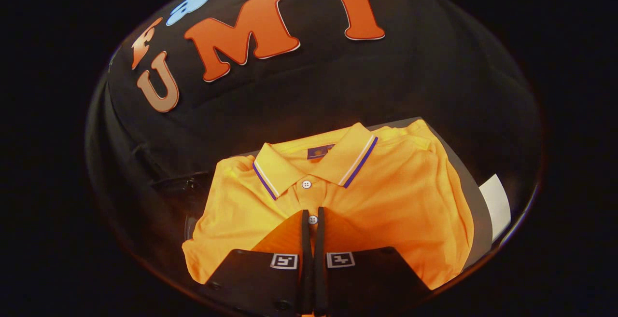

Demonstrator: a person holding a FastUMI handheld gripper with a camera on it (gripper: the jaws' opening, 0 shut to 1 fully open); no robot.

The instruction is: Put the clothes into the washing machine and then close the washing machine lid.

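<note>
As seen along the two fingers from the camera riding on the gripper, the scene is set out below.

Gripper view, gripper (313, 216): the two fingers are brought almost together, with only a thin slit left between them; nothing is seen pinched in that slit.

Gripper view, fingertips (304, 216): they are placed over the front of the shirt, at its button placket, with a small white button (313, 219) seen in the slit just at the tips. Whether the cloth is actually touched cannot be told.

Gripper view, shirt (386, 196): an orange-yellow polo shirt is laid folded, front up, under and ahead of the fingers. Its collar (357, 160), edged with white and purple stripes, is seen just beyond the tips, with a second button (306, 184) below it.

Gripper view, surface (475, 201): the shirt is rested on a dark flat surface, whose edge is seen beside the shirt.

Gripper view, white object (497, 203): a pale flat shape is seen past that edge; what it is cannot be told.
</note>
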